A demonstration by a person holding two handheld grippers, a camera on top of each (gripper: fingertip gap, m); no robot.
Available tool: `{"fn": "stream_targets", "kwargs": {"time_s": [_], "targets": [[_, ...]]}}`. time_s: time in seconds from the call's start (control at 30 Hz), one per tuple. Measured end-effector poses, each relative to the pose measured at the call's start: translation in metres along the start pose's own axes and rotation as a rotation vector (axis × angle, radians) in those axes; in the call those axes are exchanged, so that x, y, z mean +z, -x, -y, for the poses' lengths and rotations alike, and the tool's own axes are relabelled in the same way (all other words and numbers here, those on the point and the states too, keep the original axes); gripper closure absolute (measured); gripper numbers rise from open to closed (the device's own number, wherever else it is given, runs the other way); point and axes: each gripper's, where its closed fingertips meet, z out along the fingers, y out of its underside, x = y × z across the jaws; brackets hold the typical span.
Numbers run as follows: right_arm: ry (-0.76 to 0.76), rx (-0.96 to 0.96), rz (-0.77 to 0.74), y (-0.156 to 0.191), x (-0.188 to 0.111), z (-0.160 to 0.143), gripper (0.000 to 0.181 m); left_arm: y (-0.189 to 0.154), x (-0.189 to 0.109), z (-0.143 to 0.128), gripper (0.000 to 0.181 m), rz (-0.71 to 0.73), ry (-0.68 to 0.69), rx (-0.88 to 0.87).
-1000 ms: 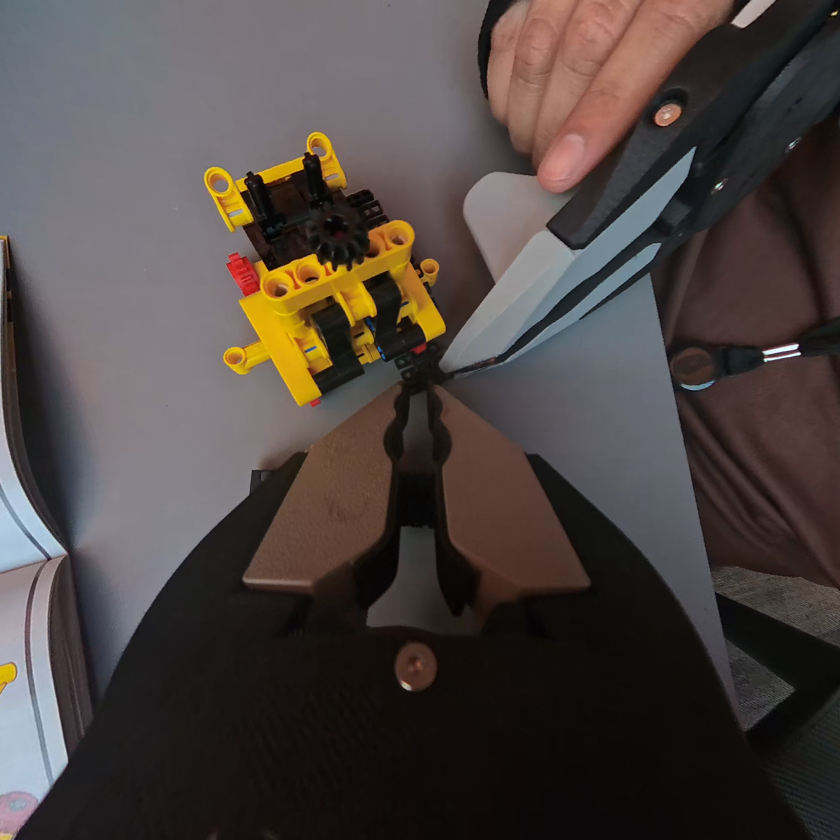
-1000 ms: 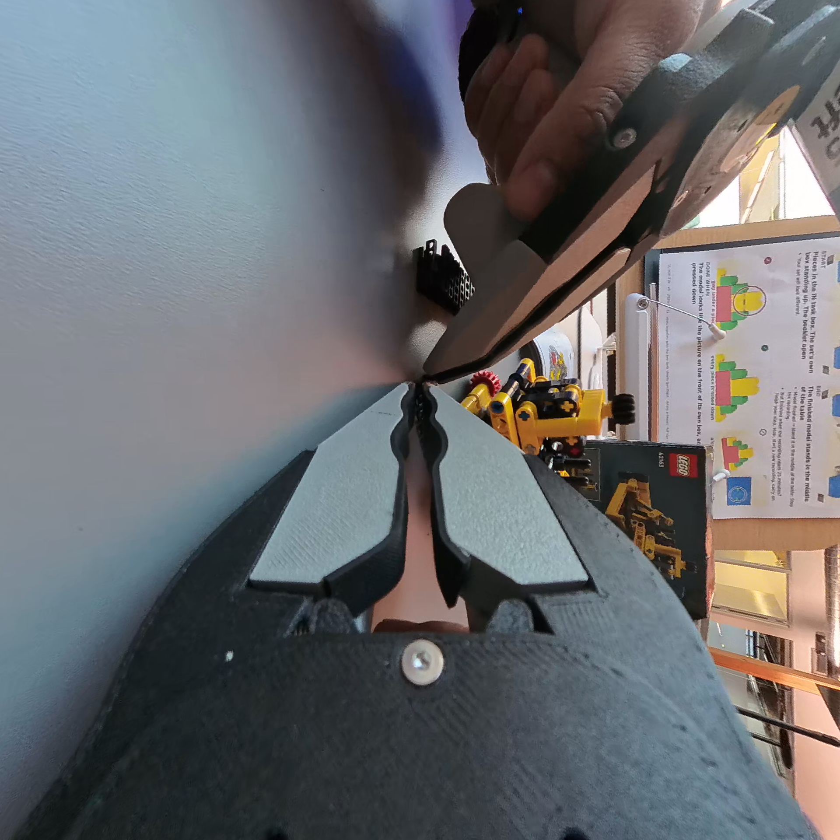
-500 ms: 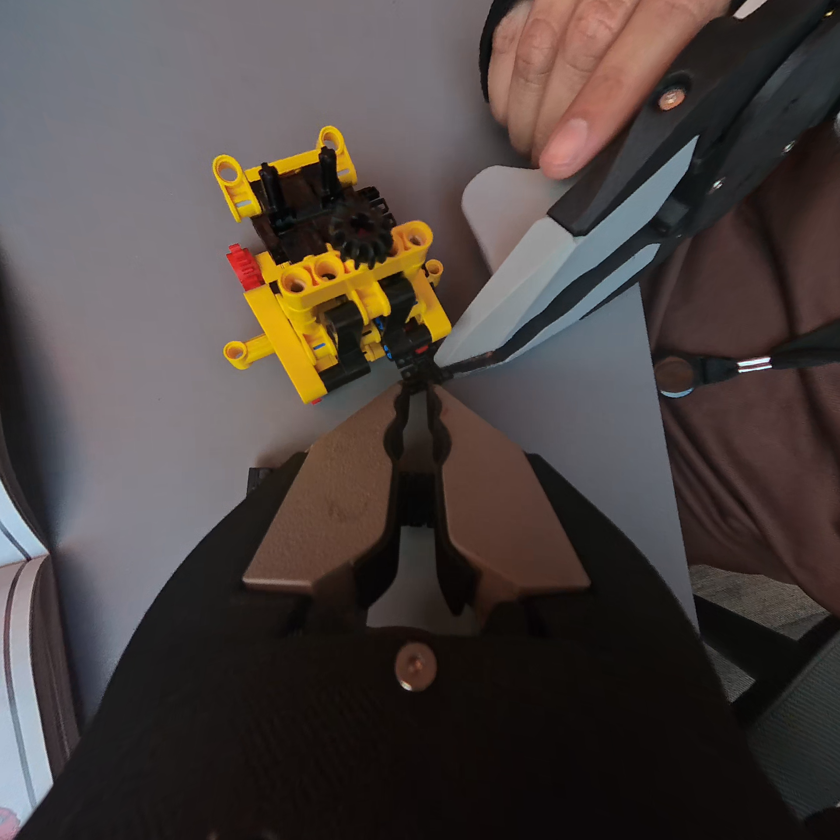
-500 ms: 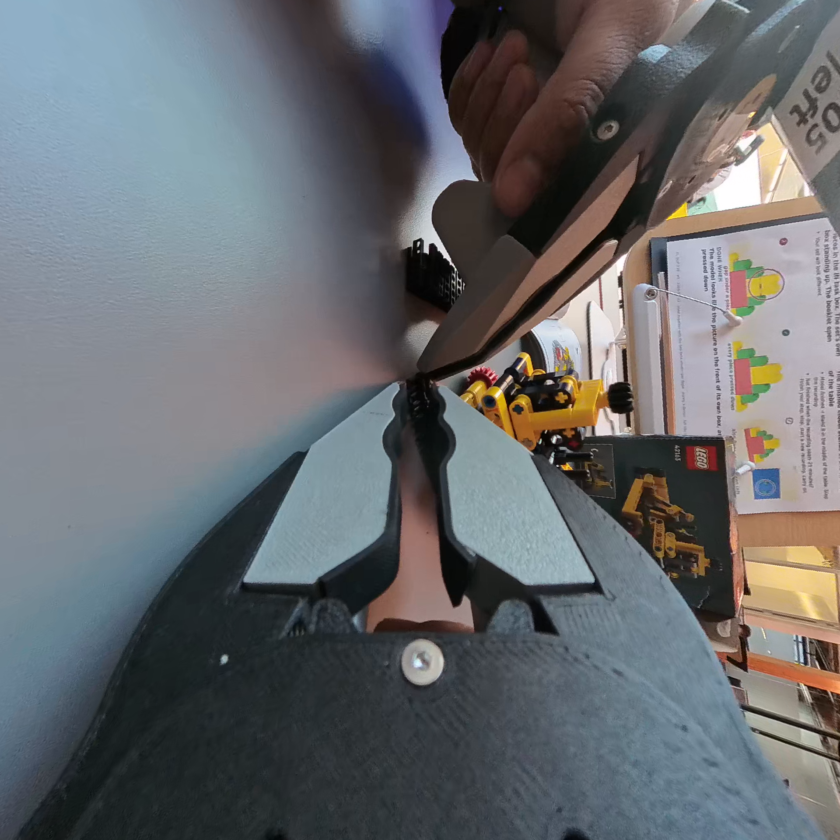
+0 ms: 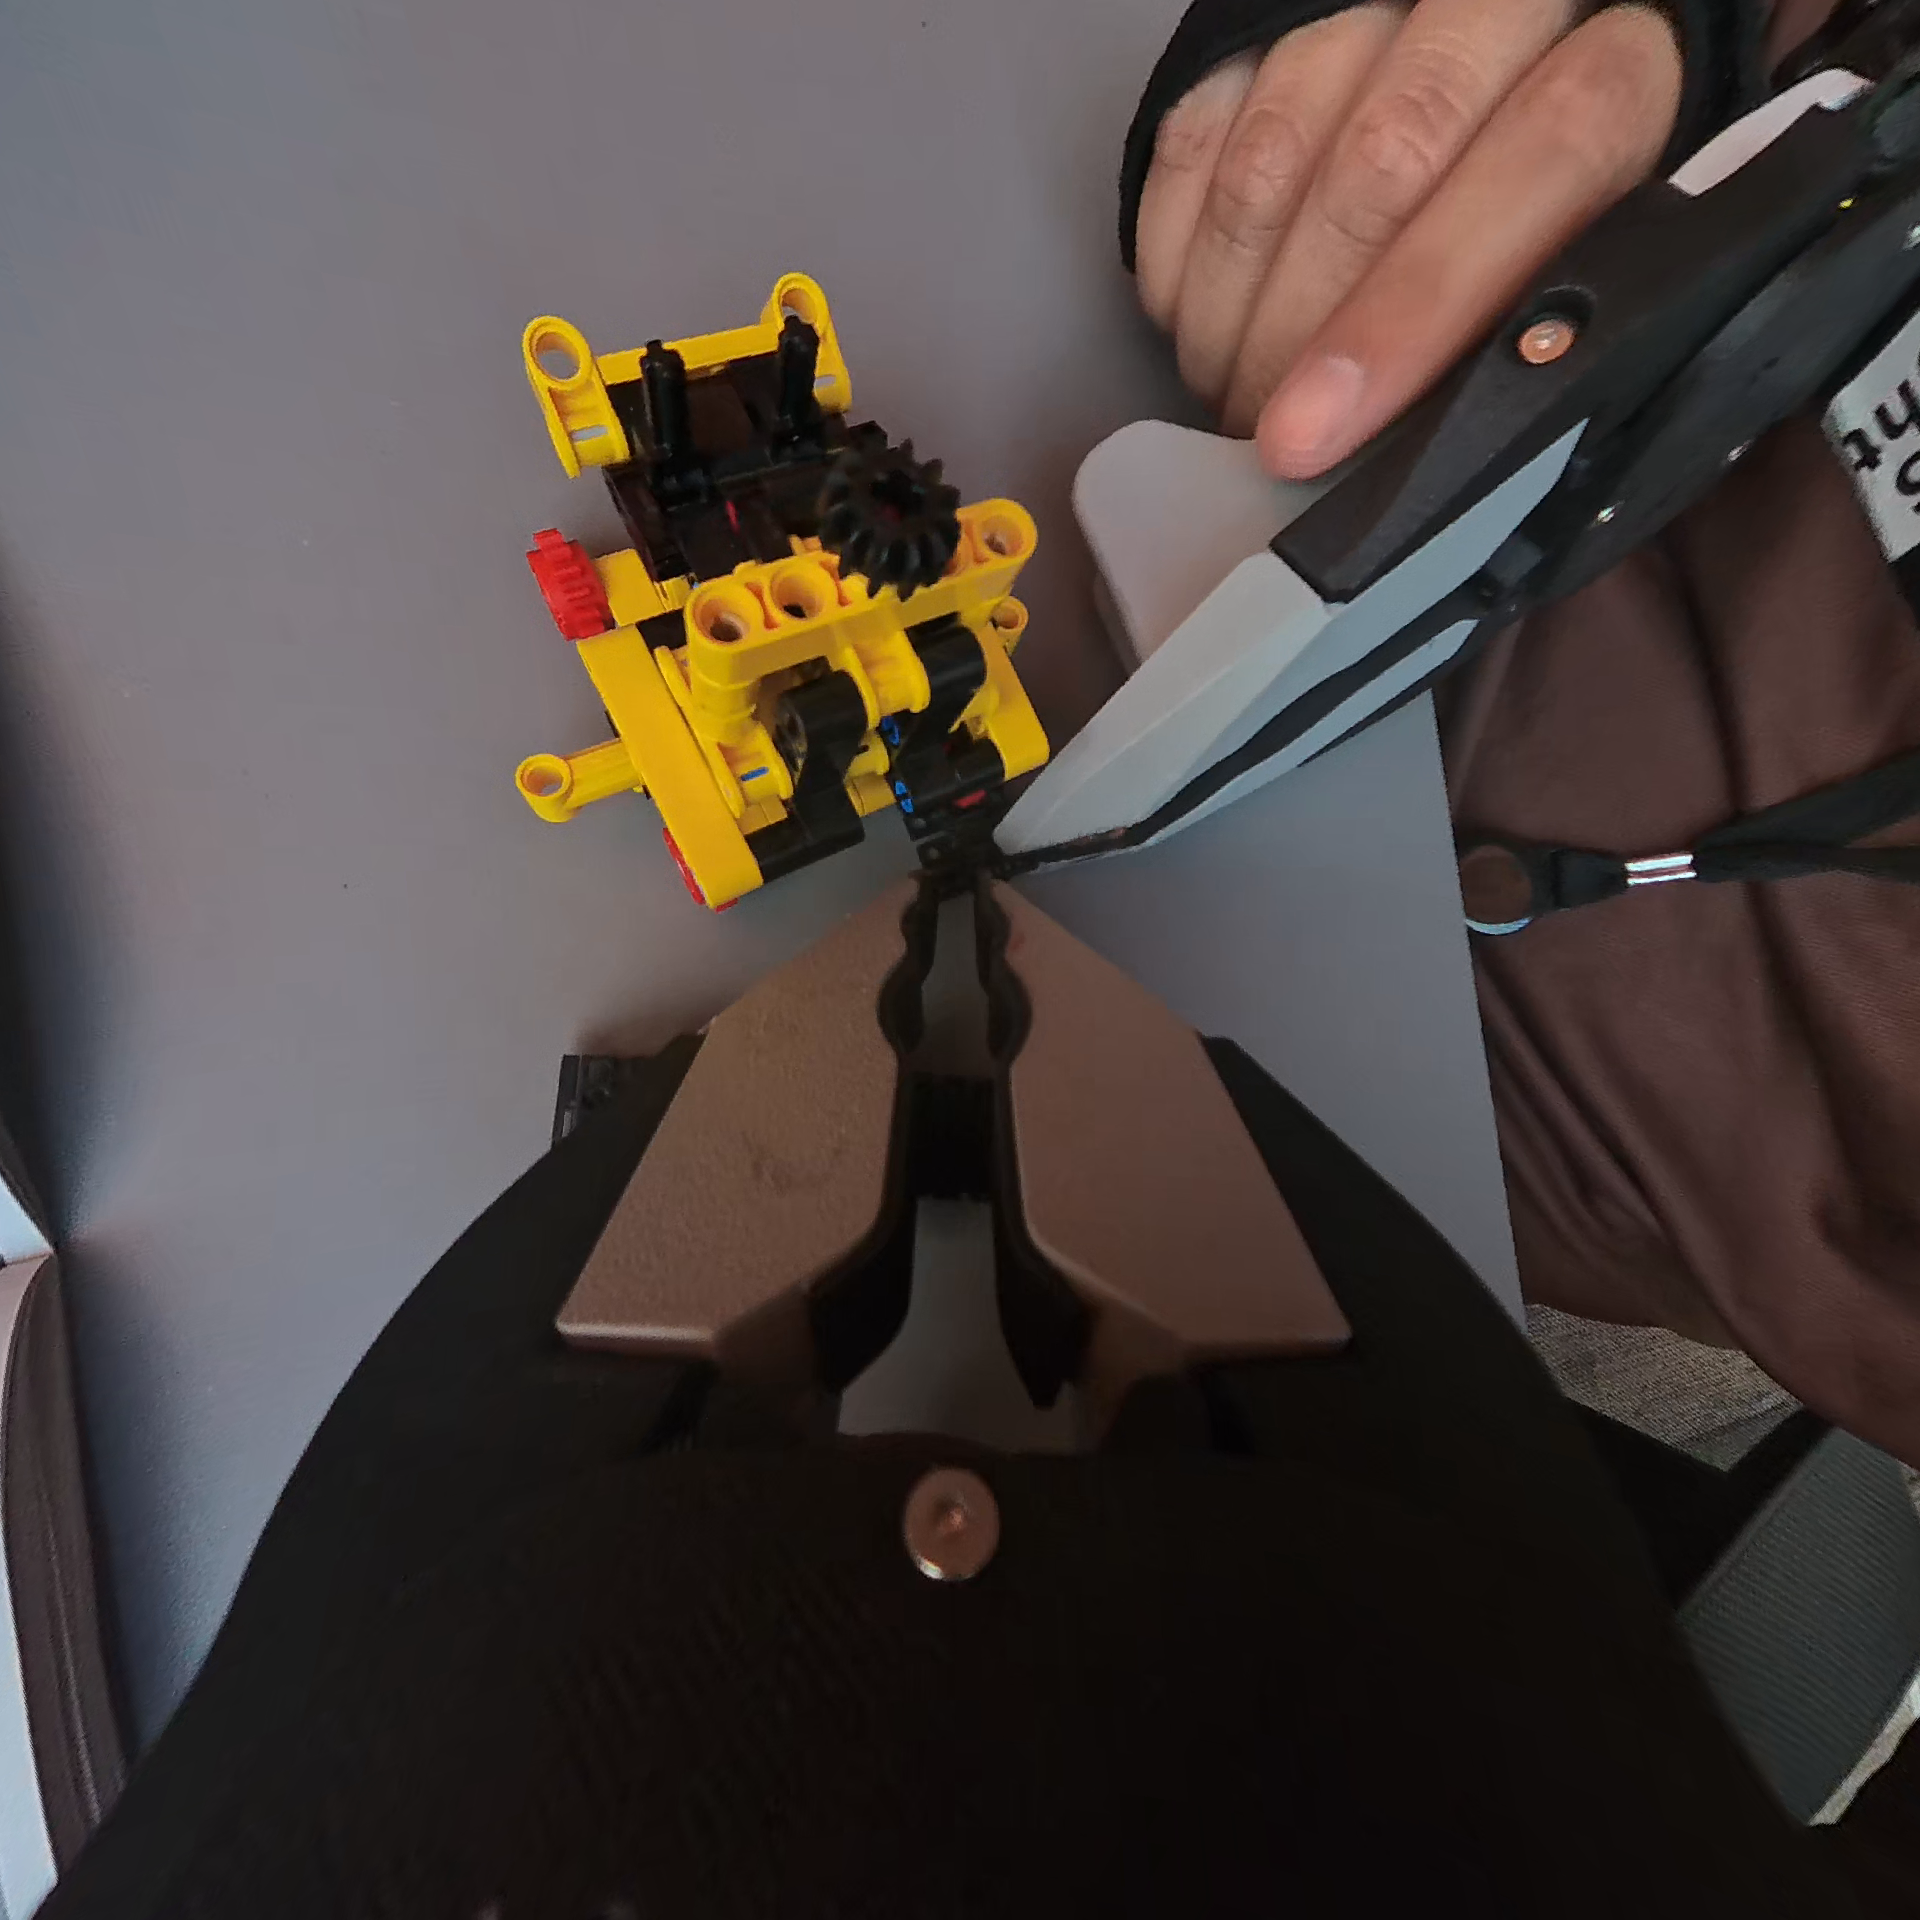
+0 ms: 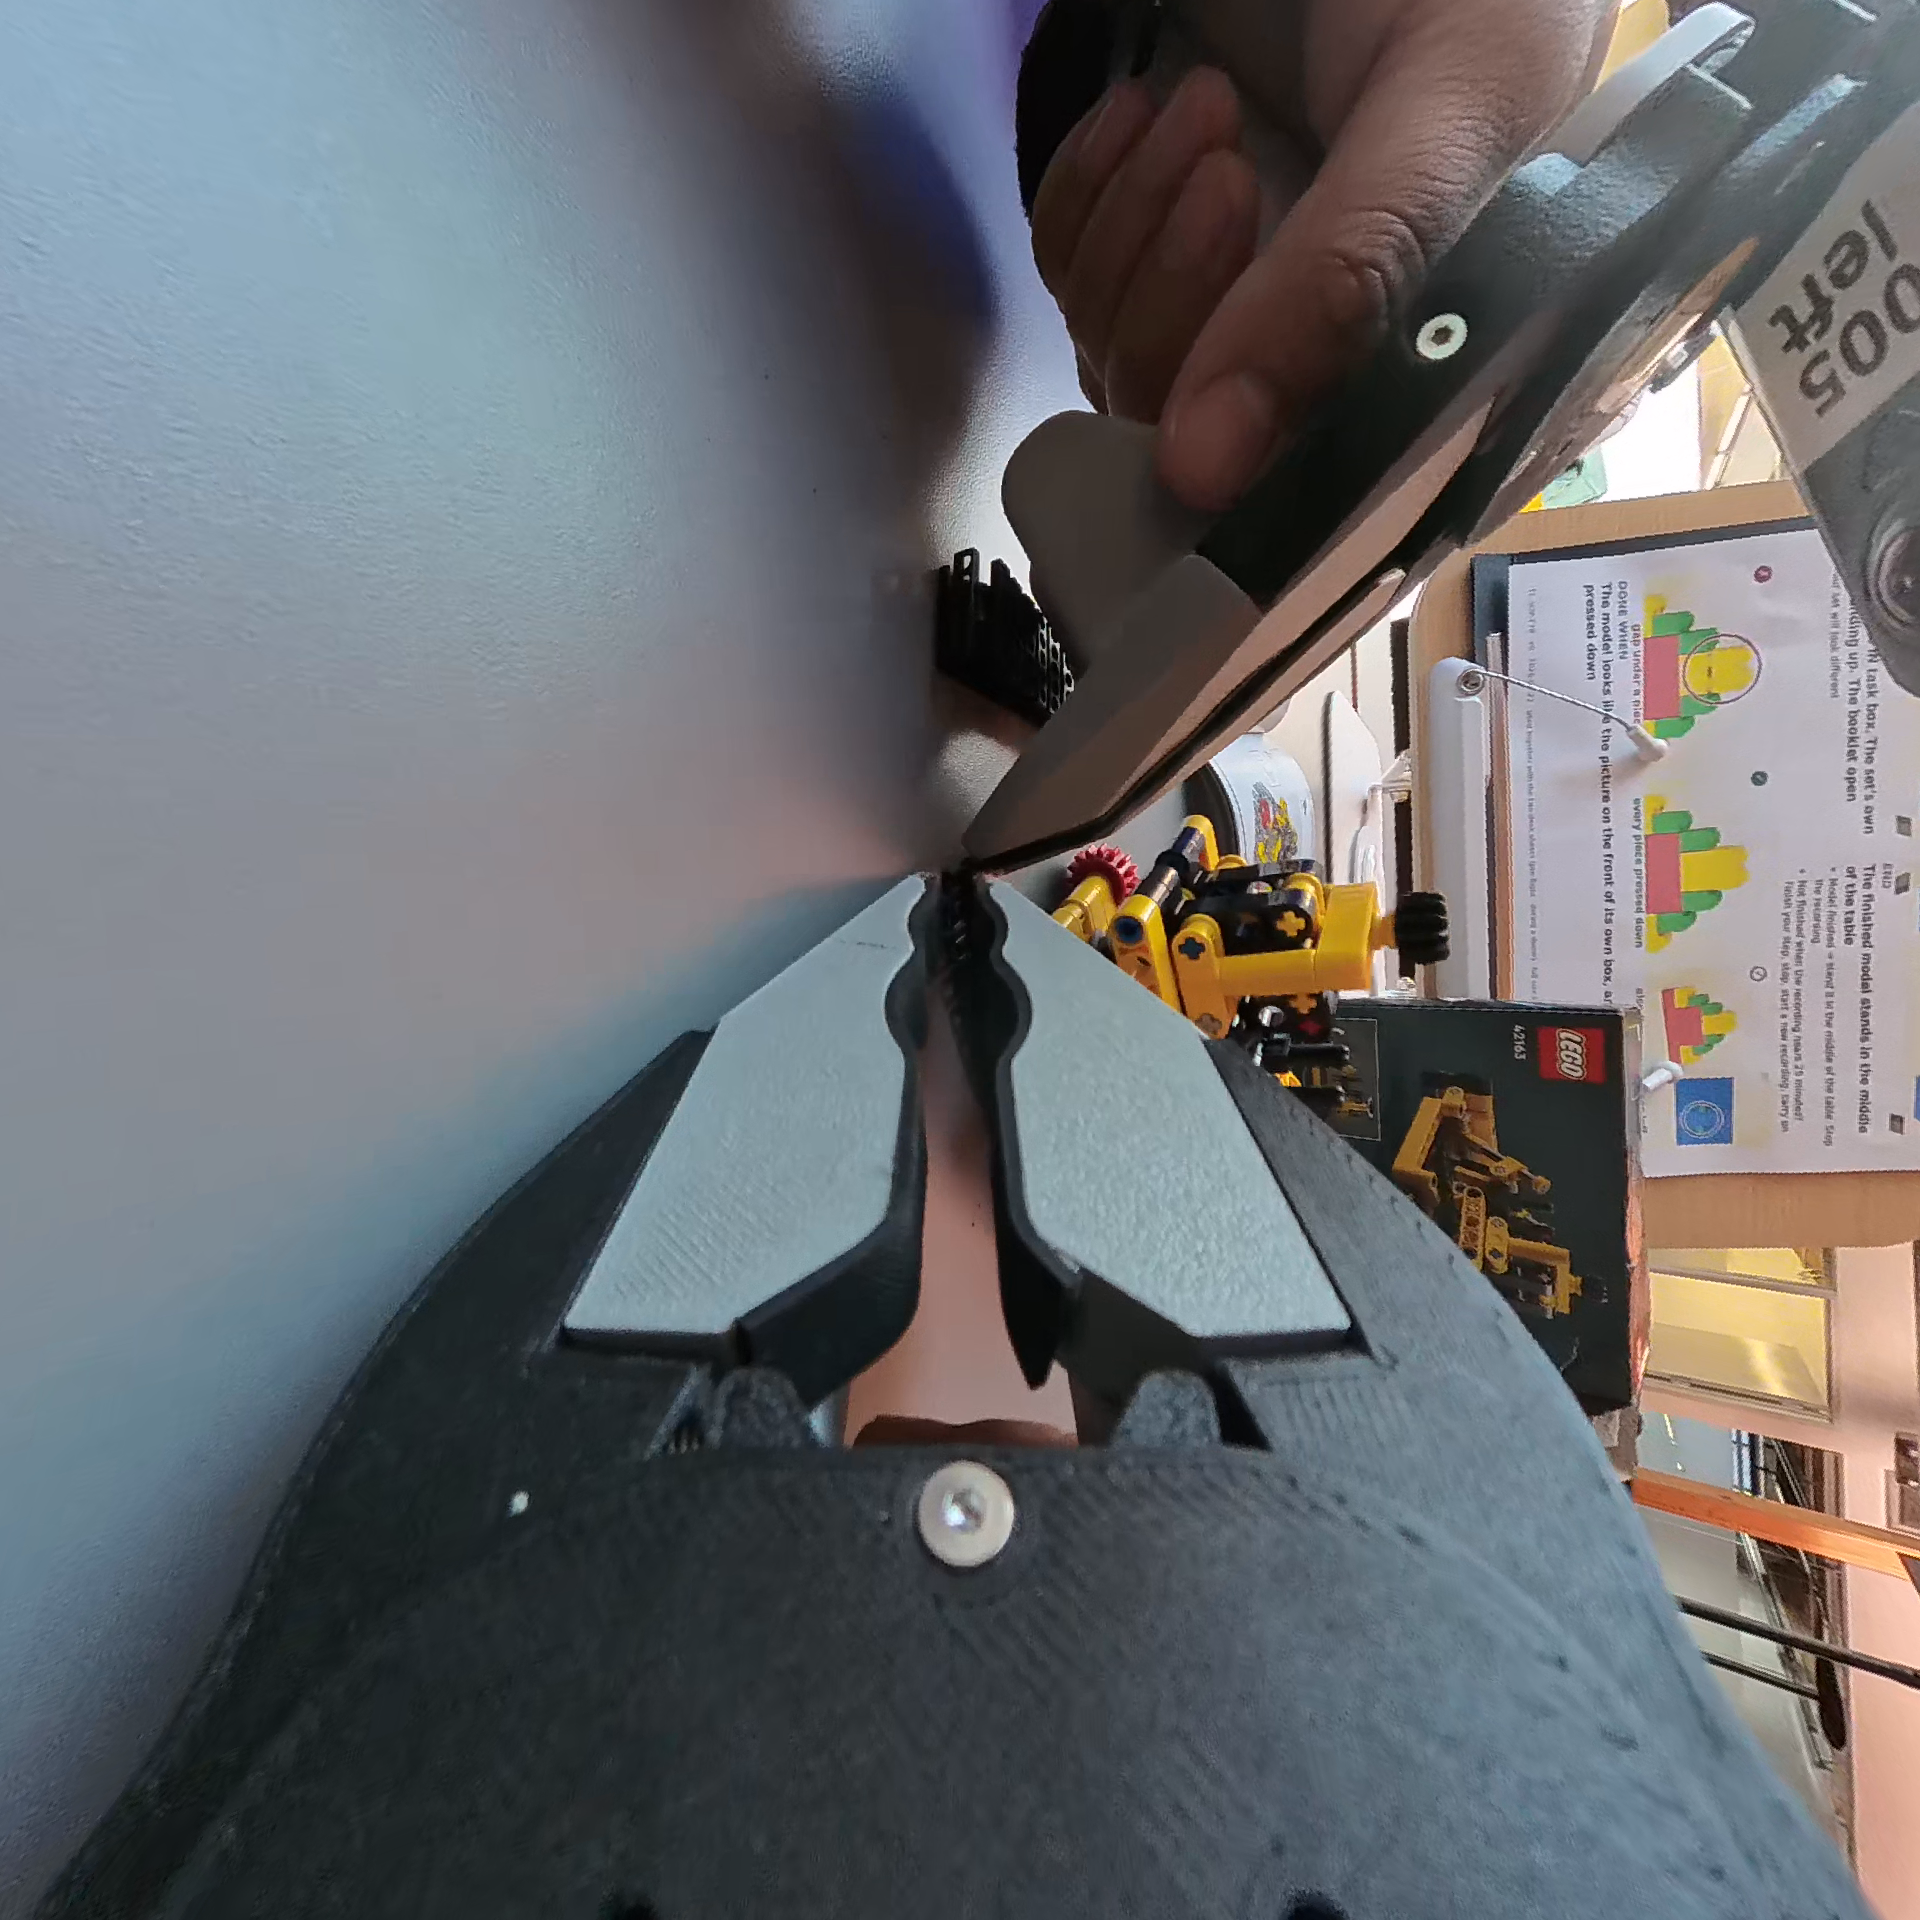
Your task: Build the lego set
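Observation:
The yellow and black lego model (image 5: pixel 779 644) stands on the grey table (image 5: pixel 260 416), with a black gear on top and a red gear at its left side. My left gripper (image 5: pixel 951 894) is shut on a small black ridged piece (image 5: pixel 951 857) just at the model's near right corner. My right gripper (image 5: pixel 1023 836) comes in from the upper right, shut, tip to tip with the left on the same piece. In the right wrist view the right gripper (image 6: pixel 956 904) pinches the black piece (image 6: pixel 954 935); the left gripper (image 6: pixel 982 847) meets it from above, and the model (image 6: pixel 1236 935) stands behind.
A loose black part (image 6: pixel 997 644) lies on the table beyond the grippers. The set's dark box (image 6: pixel 1486 1164) and a printed sheet (image 6: pixel 1714 831) stand behind the model. A booklet's edge (image 5: pixel 21 1455) shows at the left. The person's lap (image 5: pixel 1714 1039) is past the table's right edge. My left and right fingertips are right by each other.
Both grippers stay shut, tip to tip on the black piece. The left view has drifted a little, so the booklet slid out at the left edge and the model looks slightly turned.

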Motion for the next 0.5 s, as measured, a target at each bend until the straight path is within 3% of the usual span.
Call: {"fn": "stream_targets", "kwargs": {"time_s": [0.27,0.4,0.5], "targets": [[0.013,-0.013,-0.026,0.0007,0.0003,-0.0003,0.181,-0.0011,-0.0010,-0.0009,0.173,0.054,0.005,0.069],[0.012,0.025,-0.025,0.0006,-0.0006,-0.0012,0.181,0.0016,-0.0043,-0.0027,0.159,0.142,0.022,0.168],[0.014,0.035,-0.028,0.0005,-0.0013,-0.0022,0.181,0.0002,-0.0050,0.0011,0.158,0.210,0.010,0.278]]}}
